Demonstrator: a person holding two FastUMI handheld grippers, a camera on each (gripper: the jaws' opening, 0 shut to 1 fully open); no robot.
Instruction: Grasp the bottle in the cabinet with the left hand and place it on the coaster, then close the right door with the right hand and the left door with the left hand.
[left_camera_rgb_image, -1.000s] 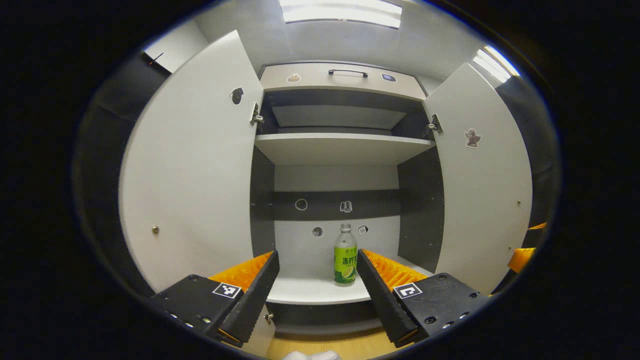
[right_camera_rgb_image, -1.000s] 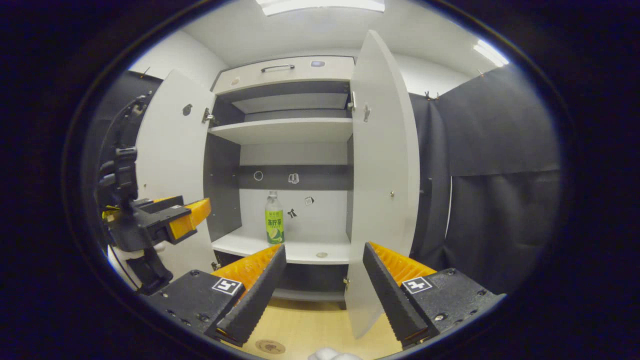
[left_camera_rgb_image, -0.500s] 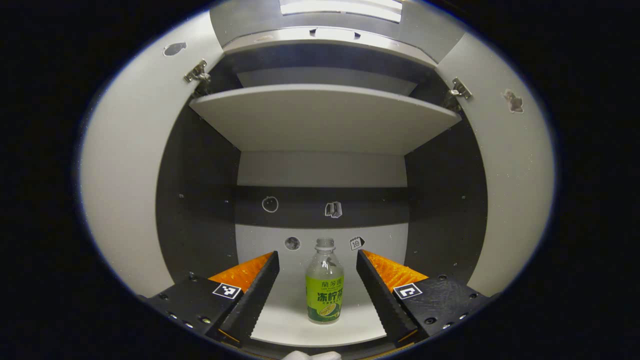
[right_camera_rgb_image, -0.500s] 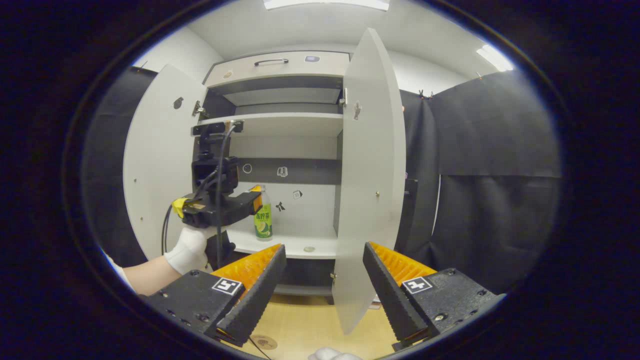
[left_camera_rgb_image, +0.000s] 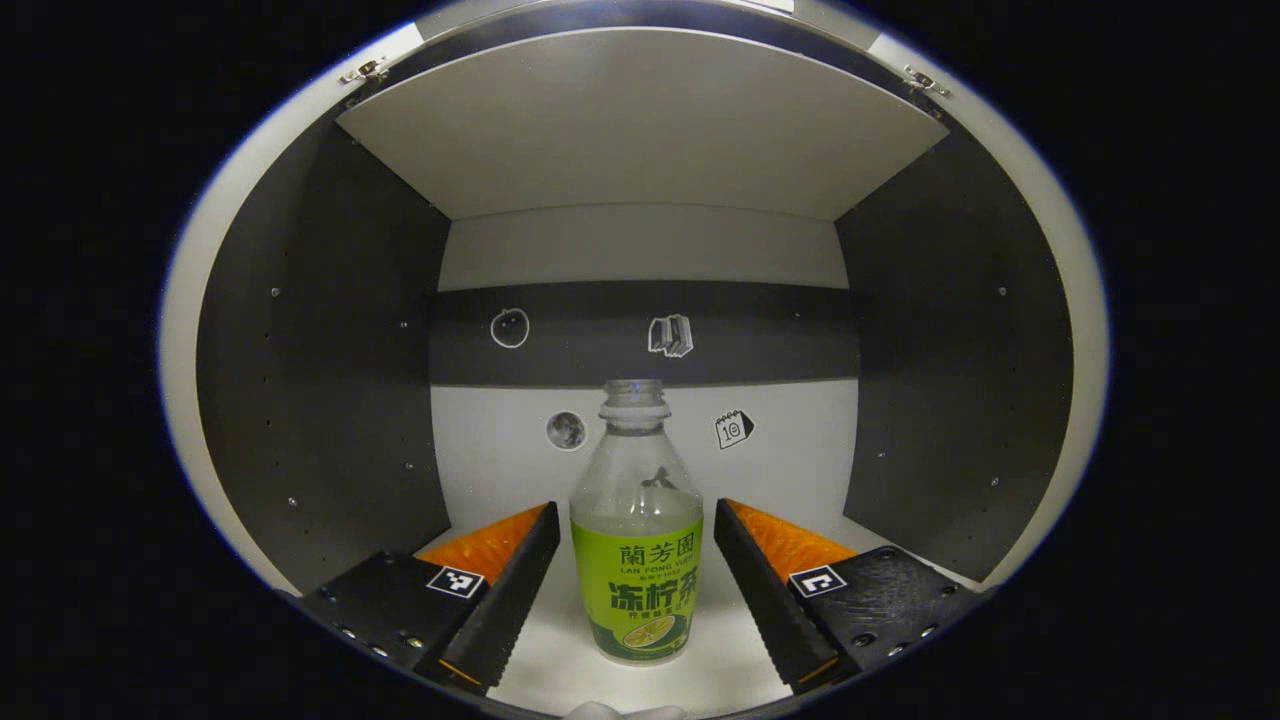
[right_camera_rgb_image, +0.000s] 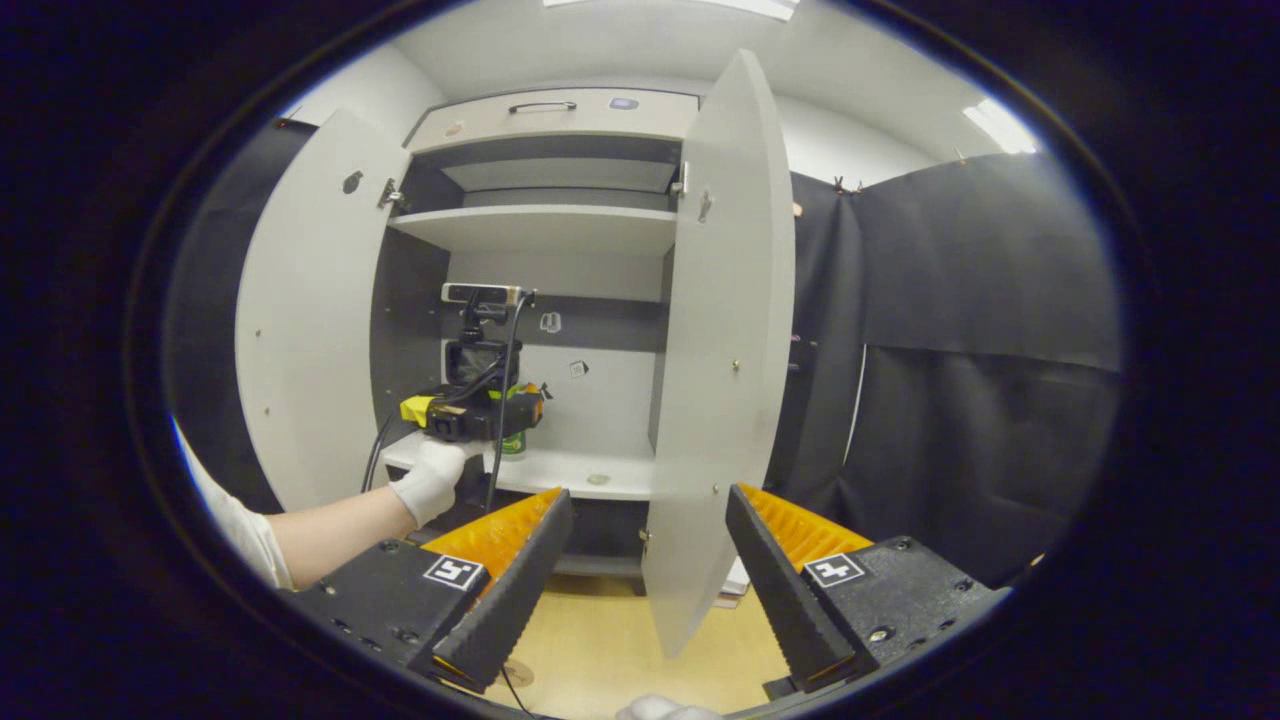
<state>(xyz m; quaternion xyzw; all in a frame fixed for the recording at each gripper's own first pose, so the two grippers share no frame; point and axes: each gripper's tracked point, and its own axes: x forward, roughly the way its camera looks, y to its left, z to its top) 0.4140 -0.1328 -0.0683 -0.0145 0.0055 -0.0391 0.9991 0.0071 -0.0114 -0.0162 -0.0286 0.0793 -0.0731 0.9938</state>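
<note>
**Bottle between the fingers, grip not yet taken**

The left gripper (left_camera_rgb_image: 632, 585) is inside the lower compartment of the cabinet (left_camera_rgb_image: 320, 330), fingers spread wide on either side of the bottle (left_camera_rgb_image: 636, 560). There is a gap on both sides; neither finger touches it. The bottle stands upright on the white shelf (left_camera_rgb_image: 740, 670), close to the front edge, centred between the fingers.

It looks like clear thin plastic, with no cap that I can make out and a green label round the lower half. Whether any liquid is in it I cannot tell; likely light, so easy to tip or nudge. The walls probably give under pressure. Best hold seems to be across the labelled belly, low and square, with a moderate squeeze.

The right gripper (right_camera_rgb_image: 640, 580) is released, holding nothing, hanging near the right door (right_camera_rgb_image: 725, 340). The left door (right_camera_rgb_image: 300, 320) stands open too. Coaster (right_camera_rgb_image: 516, 672): a round disc on the floor, half hidden.
</note>
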